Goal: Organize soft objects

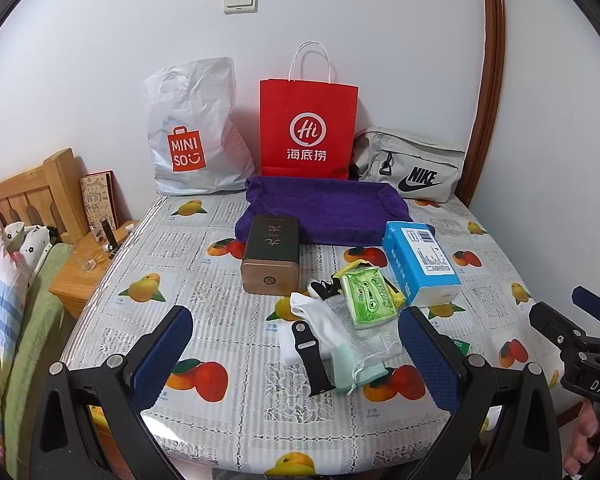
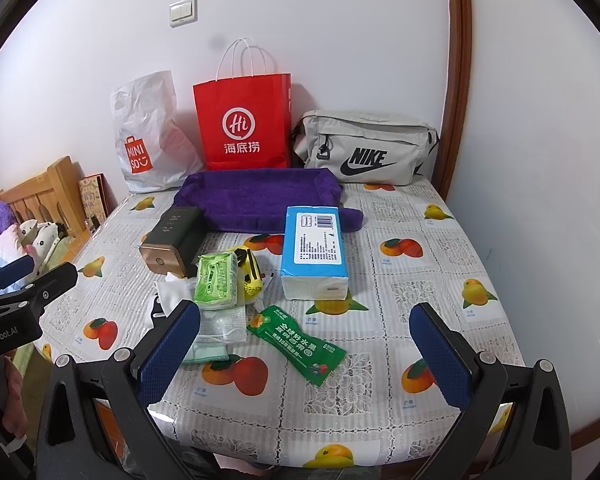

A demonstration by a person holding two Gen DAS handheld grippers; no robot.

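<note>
A: What is the biggest thing here?

B: A table under a glossy fruit-printed plastic cloth (image 1: 228, 264), pushed against a white wall. At its far edge stand a red paper carrier bag with white handles (image 1: 309, 128), a crumpled white plastic shopping bag with an orange logo (image 1: 192, 132) to its left, and a grey fabric waist bag with a black logo (image 1: 414, 164) to its right.

A: And the soft things?

B: A folded purple towel (image 1: 324, 210) lies flat just in front of the red bag. Touching its near edge are a dark rectangular tin with a bronze end (image 1: 271, 254) and a blue-and-white soft pack of tissues (image 1: 420, 262).

A: Smaller still?

B: Between tin and tissues sits a heap: a green pack of wet wipes (image 1: 370, 294) on top of a clear mesh pouch (image 1: 356, 340), with white socks (image 1: 312, 308), a yellow-and-black item (image 2: 252, 274) behind the wipes, and a black watch strap (image 1: 312, 360) beside the pouch. A green foil sachet (image 2: 298, 346) lies nearer the right side.

A: The grippers?

B: The left gripper (image 1: 296, 354) hangs over the near edge, blue pads spread wide with the heap between them, grasping nothing. The right gripper (image 2: 306, 354) is likewise released, empty, framing the sachet
</note>
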